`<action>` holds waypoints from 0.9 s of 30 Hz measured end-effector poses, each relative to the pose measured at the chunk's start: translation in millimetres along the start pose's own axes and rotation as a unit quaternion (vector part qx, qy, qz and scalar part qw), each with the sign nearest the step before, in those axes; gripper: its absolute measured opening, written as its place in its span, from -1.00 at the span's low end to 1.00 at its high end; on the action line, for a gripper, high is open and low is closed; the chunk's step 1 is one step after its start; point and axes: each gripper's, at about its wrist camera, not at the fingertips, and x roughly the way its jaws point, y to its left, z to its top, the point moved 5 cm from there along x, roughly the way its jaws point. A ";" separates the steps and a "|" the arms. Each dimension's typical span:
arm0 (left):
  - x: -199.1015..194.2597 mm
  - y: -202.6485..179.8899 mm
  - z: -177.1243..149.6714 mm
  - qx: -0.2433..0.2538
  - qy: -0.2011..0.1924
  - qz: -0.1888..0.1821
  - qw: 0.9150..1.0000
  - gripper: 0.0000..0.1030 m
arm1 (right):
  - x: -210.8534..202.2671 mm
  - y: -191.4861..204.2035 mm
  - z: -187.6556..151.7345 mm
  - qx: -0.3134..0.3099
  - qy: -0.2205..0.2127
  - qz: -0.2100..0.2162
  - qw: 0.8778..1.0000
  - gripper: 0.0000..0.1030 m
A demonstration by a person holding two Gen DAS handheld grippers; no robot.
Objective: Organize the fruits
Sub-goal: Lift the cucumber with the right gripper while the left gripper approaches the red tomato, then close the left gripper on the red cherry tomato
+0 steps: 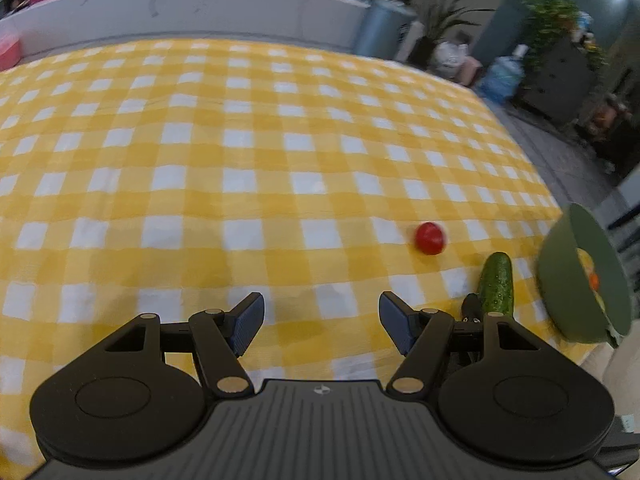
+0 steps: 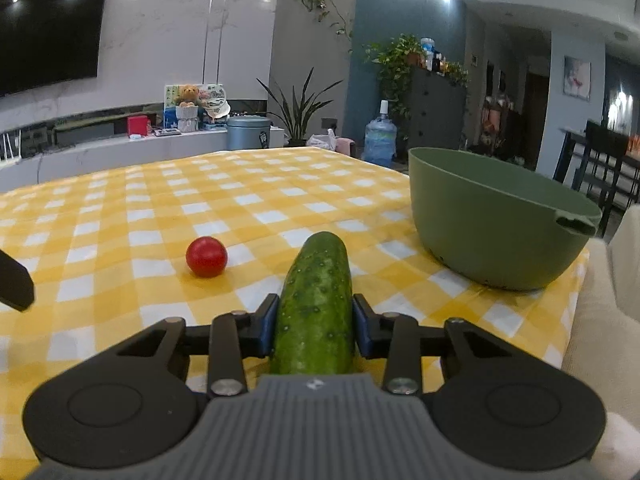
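A bumpy green cucumber (image 2: 317, 300) lies lengthwise on the yellow checked tablecloth (image 2: 160, 208), and my right gripper (image 2: 315, 326) is shut on its near half, both blue pads against its sides. Left of it rests a small red tomato (image 2: 206, 256). The green bowl (image 2: 492, 220) stands to the right, near the table's corner. In the left wrist view my left gripper (image 1: 321, 322) hangs open over bare cloth with nothing between its fingers. Off to its right are the tomato (image 1: 429, 238), the cucumber (image 1: 496, 284) and the bowl (image 1: 560, 280), which holds yellow and orange fruit.
The table's right edge runs just past the bowl, with a pale cushion (image 2: 612, 320) beyond it. A low grey bench (image 1: 200, 8) with boxes lines the far side. Plants, a water jug (image 2: 380, 136) and dark chairs (image 2: 600, 152) stand further off.
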 end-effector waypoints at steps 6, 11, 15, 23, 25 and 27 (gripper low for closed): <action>11.2 -17.7 -0.7 0.025 -0.041 -0.059 0.997 0.50 | -18.2 -4.5 13.8 -0.043 -0.073 0.033 0.996 -0.31; 23.7 -48.6 14.8 0.081 -0.087 -0.070 0.990 0.49 | -19.0 -24.6 22.1 0.001 -0.086 0.048 0.995 -0.31; 45.6 -69.5 27.3 0.079 -0.064 -0.101 0.990 0.20 | -18.3 -40.1 26.7 0.033 -0.093 0.035 0.995 -0.31; 77.7 -74.2 36.7 0.078 -0.054 -0.105 0.990 0.12 | 0.0 -46.5 14.6 0.045 -0.047 -0.001 0.998 -0.31; 78.9 -74.1 37.3 0.092 -0.054 -0.121 0.987 0.12 | 3.4 -47.1 11.2 0.055 -0.041 0.001 0.998 -0.31; 84.3 -74.0 36.3 0.100 -0.042 -0.121 0.987 0.12 | 6.9 -48.0 8.7 0.061 -0.036 0.002 0.997 -0.31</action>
